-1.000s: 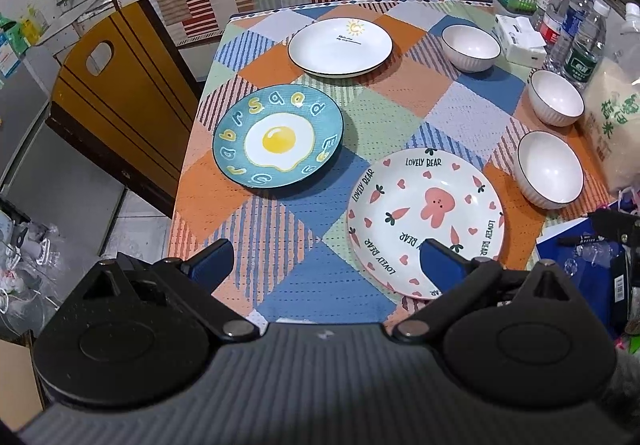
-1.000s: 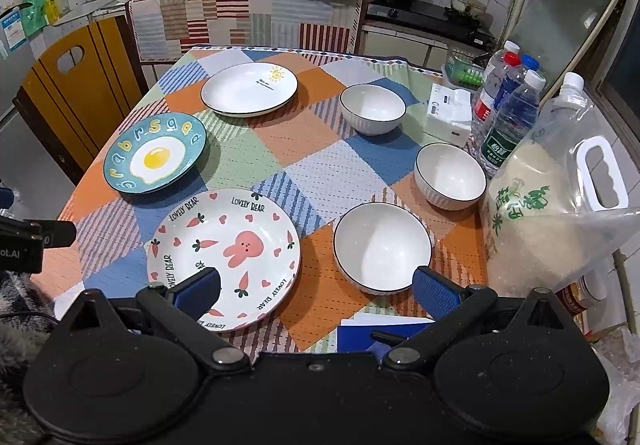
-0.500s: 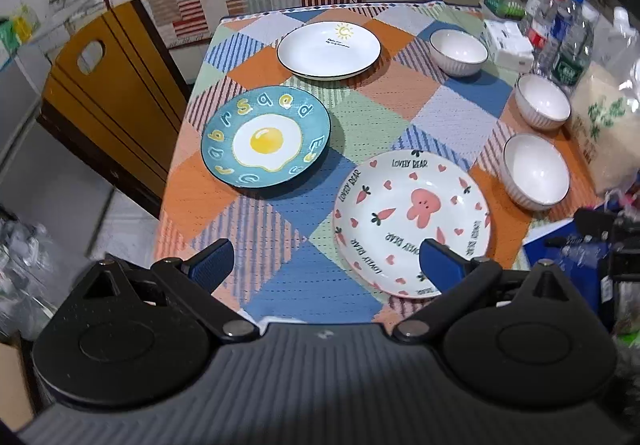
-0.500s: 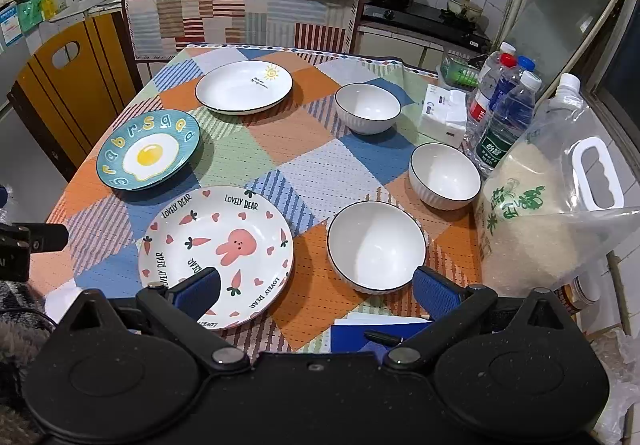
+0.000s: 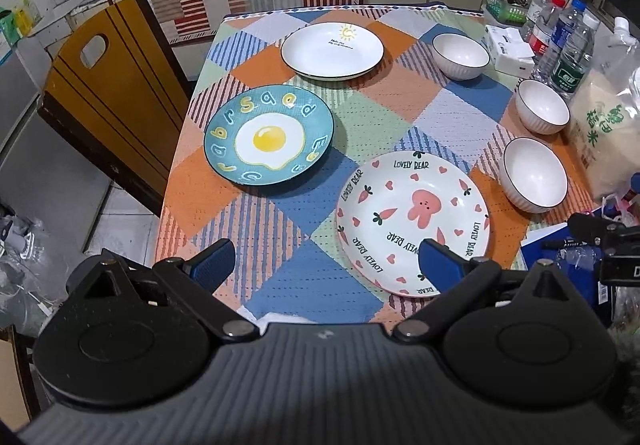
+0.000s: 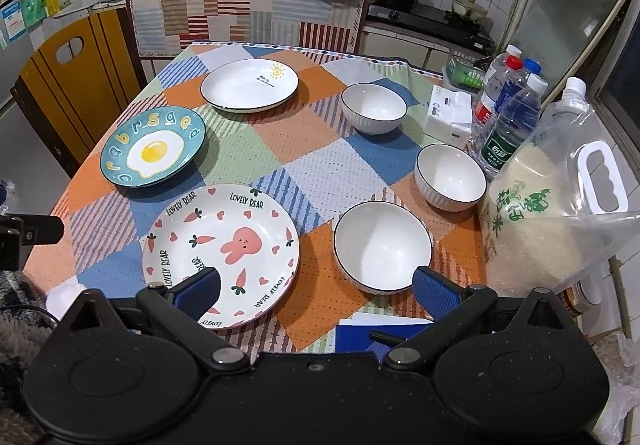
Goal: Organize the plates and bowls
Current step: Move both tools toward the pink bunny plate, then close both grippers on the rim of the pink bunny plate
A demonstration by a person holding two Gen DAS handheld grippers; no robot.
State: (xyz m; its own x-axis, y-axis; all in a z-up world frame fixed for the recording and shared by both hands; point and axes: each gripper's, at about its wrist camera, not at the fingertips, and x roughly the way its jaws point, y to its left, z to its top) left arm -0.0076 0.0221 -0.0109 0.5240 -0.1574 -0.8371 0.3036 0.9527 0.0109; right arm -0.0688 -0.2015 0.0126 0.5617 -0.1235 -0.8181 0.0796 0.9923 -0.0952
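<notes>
Both tools gape empty: left tool (image 5: 324, 259) near the rabbit plate (image 5: 412, 221), right tool (image 6: 316, 289) before the nearest bowl (image 6: 382, 245)

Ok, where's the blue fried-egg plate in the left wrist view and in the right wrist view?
Left wrist: the blue fried-egg plate lies left of centre, beyond the open left gripper.
Right wrist: the same plate sits at mid-left, well past the open right gripper.
Shared landmark: the Lovely Bear rabbit plate lies nearer the camera, to its right.
</notes>
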